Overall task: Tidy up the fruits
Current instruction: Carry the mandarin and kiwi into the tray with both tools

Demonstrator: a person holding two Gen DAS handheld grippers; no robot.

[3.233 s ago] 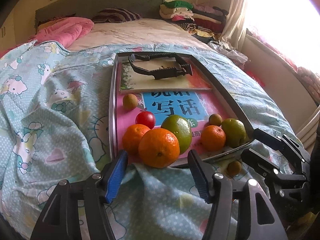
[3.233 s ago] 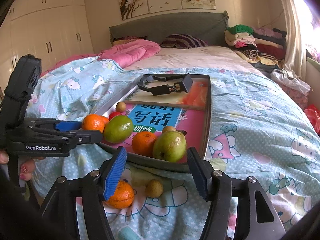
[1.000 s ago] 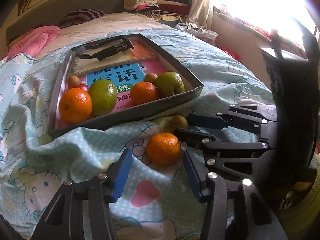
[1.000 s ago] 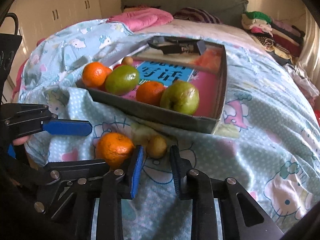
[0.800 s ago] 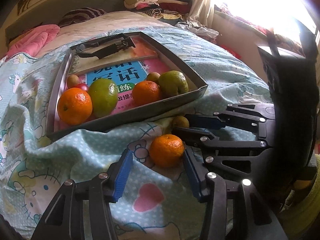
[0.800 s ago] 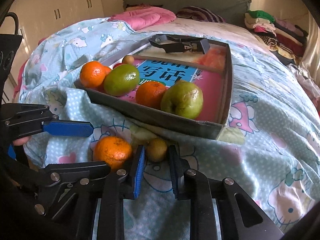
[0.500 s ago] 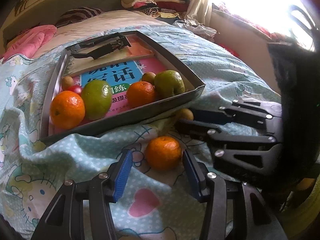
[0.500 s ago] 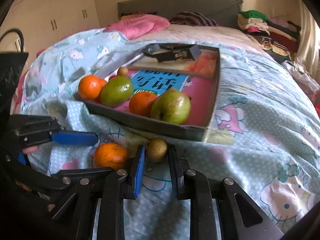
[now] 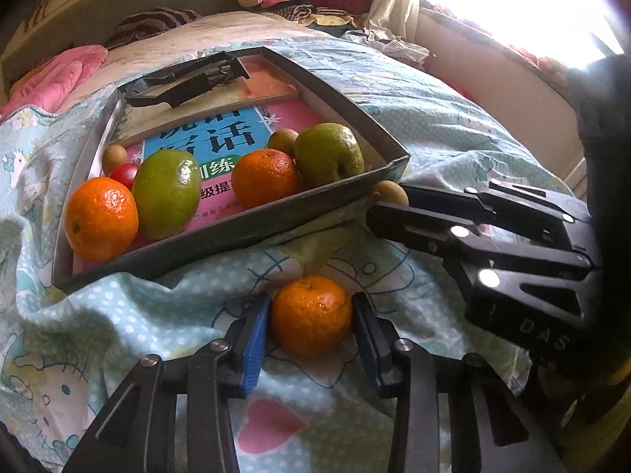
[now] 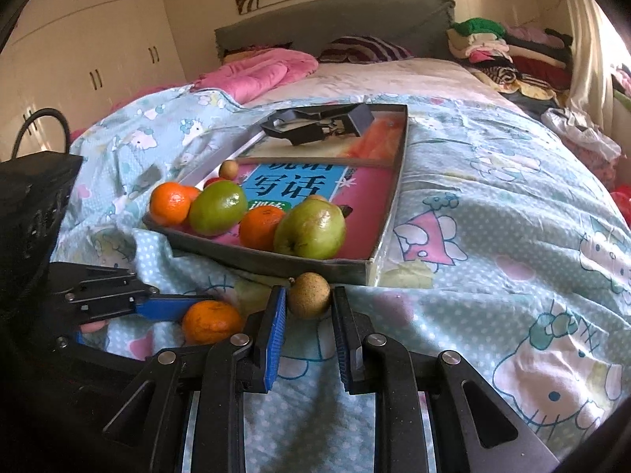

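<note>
A grey tray lies on the bed and holds two oranges, a green mango, a green pear, a red tomato and two small brown fruits. My left gripper is closed around a loose orange on the quilt in front of the tray. My right gripper is shut on a small brown longan and holds it just above the quilt at the tray's near corner. The same orange shows in the right wrist view, and the longan in the left wrist view.
A book and a black gripper part lie in the tray. The Hello Kitty quilt covers the bed. A pink blanket and folded clothes lie at the far end.
Both grippers came down in front of the tray. The right one closed on the longan and lifted it slightly. The left one narrowed around the loose orange.
</note>
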